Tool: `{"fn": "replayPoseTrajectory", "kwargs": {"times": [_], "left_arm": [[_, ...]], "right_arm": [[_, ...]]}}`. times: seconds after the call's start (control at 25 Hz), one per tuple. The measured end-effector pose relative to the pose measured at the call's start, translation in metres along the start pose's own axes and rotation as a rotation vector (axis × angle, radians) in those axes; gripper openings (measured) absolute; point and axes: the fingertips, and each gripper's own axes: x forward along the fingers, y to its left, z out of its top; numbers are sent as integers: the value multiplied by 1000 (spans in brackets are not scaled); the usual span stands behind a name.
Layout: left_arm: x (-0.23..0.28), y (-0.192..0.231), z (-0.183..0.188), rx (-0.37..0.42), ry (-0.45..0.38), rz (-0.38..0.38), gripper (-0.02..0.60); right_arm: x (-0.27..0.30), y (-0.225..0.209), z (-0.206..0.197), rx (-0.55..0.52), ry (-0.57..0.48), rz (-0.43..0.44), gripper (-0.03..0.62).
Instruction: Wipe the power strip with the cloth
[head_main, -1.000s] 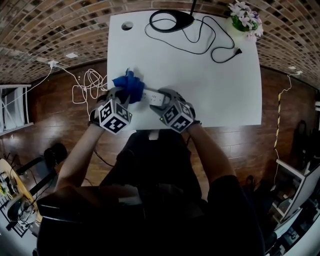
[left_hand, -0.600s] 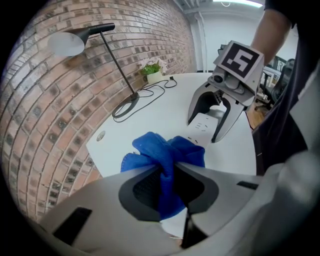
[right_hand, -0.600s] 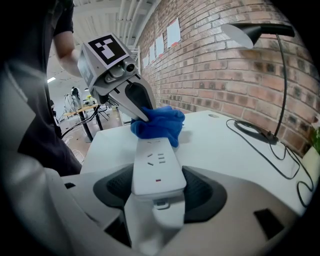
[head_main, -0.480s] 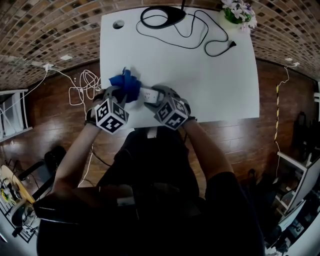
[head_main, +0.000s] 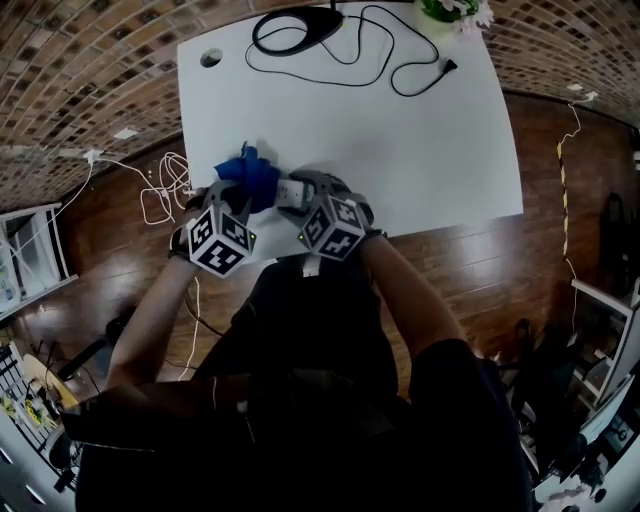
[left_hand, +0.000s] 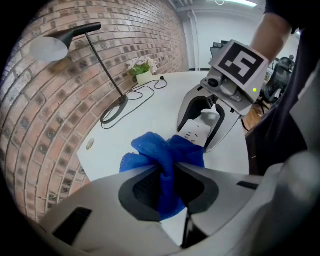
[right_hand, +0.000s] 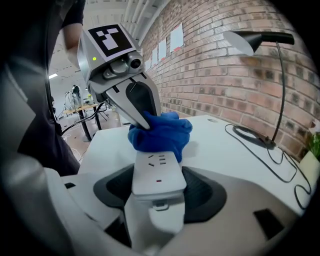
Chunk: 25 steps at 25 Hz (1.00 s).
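1. Head view: the strip (head_main: 287, 189) is lying flat near the front-left corner of the white surface (head_main: 400, 140), close to its near edge. The blue cloth (head_main: 252, 172) is sitting bunched over the strip's left end. The left gripper (head_main: 243, 192) is pointing into the cloth from the near side, and the right gripper (head_main: 300, 192) is sitting at the strip's right end. A lamp (head_main: 295, 25) and its cable (head_main: 400, 60) are lying well apart at the far edge.

2. Left gripper view: the jaws are standing nearly together and pinching a thick fold of the cloth between the pads. The rest of the cloth is spilling forward onto the strip's end. The cloth is looking soft and light, so it will probably crumple and drag rather than push cleanly. A deep pinch on a doubled fold, as here, seems the sound hold. Opposite, the right gripper is straddling the strip.

3. Right gripper view: the jaws are standing partly apart and clamping the strip by its two long sides at the near end, sockets facing up. The strip is looking like stiff, light, smooth plastic, so it could slide or twist on the surface under wiping pressure. Holding it by the sides is leaving the top free for the cloth, which is covering the far end.
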Motion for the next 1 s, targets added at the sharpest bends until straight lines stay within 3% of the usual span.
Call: {"fn": "replayPoseTrajectory", "kwargs": {"times": [0.16, 0.36, 0.6, 0.76, 1.0], "left_arm": [[4, -16, 18, 32, -14, -40, 67], [11, -26, 35, 56, 27, -64, 64], [14, -43, 57, 4, -18, -103, 66], [21, -54, 70, 59, -3, -90, 61], [21, -55, 73, 13, -50, -116, 61]], "right_arm": [[-1, 1, 0, -5, -6, -3, 293], [-3, -1, -2, -10, -13, -2, 293], [-6, -2, -4, -6, -8, 3, 293], [-7, -4, -4, -3, -8, 1, 293], [-5, -3, -4, -3, -5, -3, 293]]}}
